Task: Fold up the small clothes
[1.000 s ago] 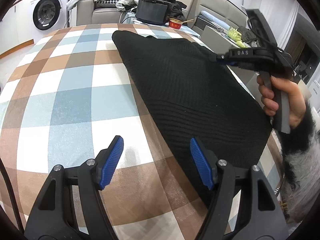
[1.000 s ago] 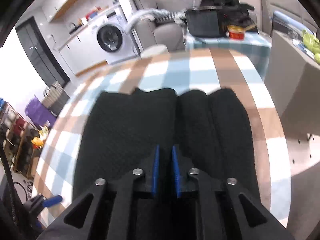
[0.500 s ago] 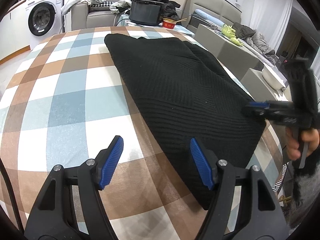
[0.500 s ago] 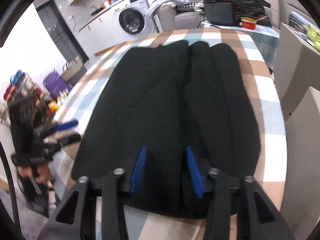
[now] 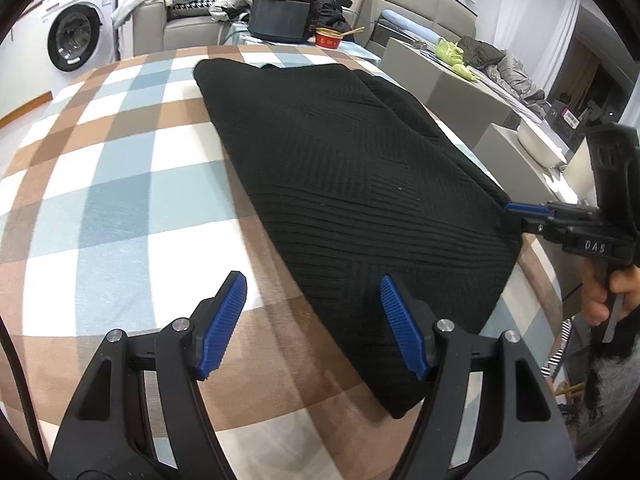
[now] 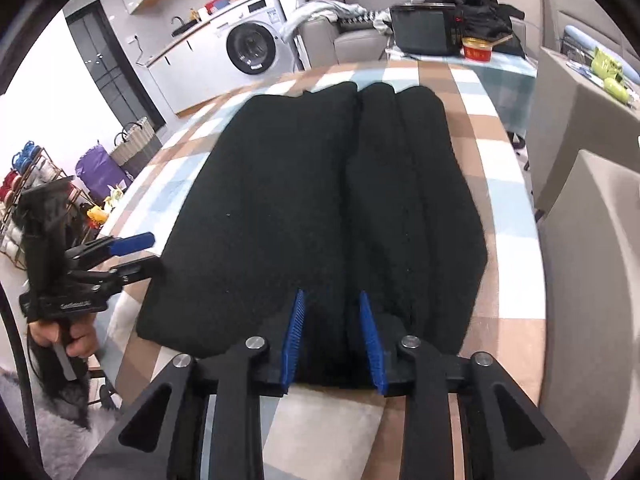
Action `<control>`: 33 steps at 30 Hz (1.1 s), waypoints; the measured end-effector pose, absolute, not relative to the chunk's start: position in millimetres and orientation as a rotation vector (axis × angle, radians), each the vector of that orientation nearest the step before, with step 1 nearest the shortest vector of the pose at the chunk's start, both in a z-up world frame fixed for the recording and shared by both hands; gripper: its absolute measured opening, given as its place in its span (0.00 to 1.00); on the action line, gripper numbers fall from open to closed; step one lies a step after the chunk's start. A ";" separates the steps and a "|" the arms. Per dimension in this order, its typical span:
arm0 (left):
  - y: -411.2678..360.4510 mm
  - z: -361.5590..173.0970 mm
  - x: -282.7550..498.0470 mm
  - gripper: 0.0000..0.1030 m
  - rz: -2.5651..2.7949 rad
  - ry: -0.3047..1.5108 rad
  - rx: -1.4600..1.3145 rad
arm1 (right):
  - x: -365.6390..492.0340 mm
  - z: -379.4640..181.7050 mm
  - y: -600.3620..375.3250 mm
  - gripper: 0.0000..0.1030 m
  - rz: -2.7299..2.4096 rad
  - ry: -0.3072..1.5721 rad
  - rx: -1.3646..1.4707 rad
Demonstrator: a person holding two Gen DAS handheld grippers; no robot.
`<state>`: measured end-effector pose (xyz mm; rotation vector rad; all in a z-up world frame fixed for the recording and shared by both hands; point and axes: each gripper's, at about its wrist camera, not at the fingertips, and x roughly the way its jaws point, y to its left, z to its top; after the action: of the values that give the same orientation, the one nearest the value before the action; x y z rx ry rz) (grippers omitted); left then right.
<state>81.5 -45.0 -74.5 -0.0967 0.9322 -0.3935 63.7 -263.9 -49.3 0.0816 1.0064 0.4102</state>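
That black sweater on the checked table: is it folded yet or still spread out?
Partly folded. The black sweater lies flat on the table, one side turned in over its body in long lengthwise folds.

Left gripper (image 5: 312, 324) held angled downward, jaws spread wide, nothing between blue pads. Right gripper (image 6: 332, 340) angled downward, jaws just opening, pads parted. Each handle gripped by hand (image 5: 608, 292), fuzzy sleeve at wrist.

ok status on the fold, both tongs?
Left tongs open, empty, at near hem. Right tongs just opening, black ribbed knit sweater between pads, unpinched. Sweater flat on checked tablecloth. Nothing in the way.
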 end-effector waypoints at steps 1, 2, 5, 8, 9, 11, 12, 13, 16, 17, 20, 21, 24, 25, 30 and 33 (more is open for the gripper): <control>-46.7 -75.4 82.2 0.65 -0.397 0.934 -0.095 | 61.8 -52.0 -263.4 0.28 0.404 1.028 0.066; -47.8 -76.2 82.7 0.65 -0.395 0.933 -0.092 | 58.4 -57.3 -262.1 0.25 0.395 1.051 0.028; -48.6 -78.7 83.4 0.65 -0.395 0.943 -0.091 | 51.9 -59.8 -259.3 0.25 0.417 1.061 -0.002; -47.0 -80.3 84.4 0.65 -0.392 0.947 -0.088 | 48.0 -44.4 -264.0 0.55 0.435 1.015 0.022; -46.0 -80.6 84.8 0.65 -0.391 0.948 -0.088 | 50.6 -40.5 -266.8 0.58 0.427 0.996 0.032; -44.7 -81.3 85.9 0.66 -0.387 0.948 -0.091 | 54.2 -36.6 -273.3 0.58 0.394 0.977 0.058; -44.2 -81.7 86.2 0.66 -0.384 0.949 -0.092 | 57.9 -38.6 -277.7 0.58 0.363 0.980 0.073; -43.2 -82.1 86.9 0.66 -0.381 0.949 -0.094 | 62.4 -43.5 -281.3 0.58 0.336 0.995 0.085; -43.1 -82.7 87.5 0.66 -0.381 0.949 -0.090 | 72.2 -59.6 -285.6 0.58 0.320 1.040 0.123; -43.3 -83.0 87.7 0.66 -0.380 0.950 -0.090 | 71.1 -60.1 -285.2 0.58 0.320 1.033 0.129; -43.2 -83.5 89.1 0.66 -0.380 0.951 -0.091 | 64.8 -54.6 -281.4 0.31 0.356 1.006 0.131; -43.2 -83.6 89.7 0.66 -0.380 0.950 -0.092 | 64.2 -55.5 -279.7 0.24 0.353 1.011 0.123; -43.8 -83.5 90.8 0.66 -0.378 0.950 -0.093 | 61.0 -56.4 -280.8 0.06 0.326 1.015 0.128; -43.7 -83.3 91.0 0.66 -0.377 0.950 -0.094 | 57.7 -52.9 -283.9 0.06 0.338 0.998 0.162; -42.2 -84.8 93.7 0.66 -0.376 0.953 -0.100 | 52.0 -54.3 -292.5 0.05 0.323 1.021 0.184; -41.7 -85.1 95.2 0.66 -0.372 0.954 -0.094 | 57.8 -55.6 -284.6 0.12 0.339 1.027 0.141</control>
<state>95.2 -41.7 -85.1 -0.0944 0.9542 -0.3719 57.8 -284.6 -55.6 0.1410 1.0267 0.3387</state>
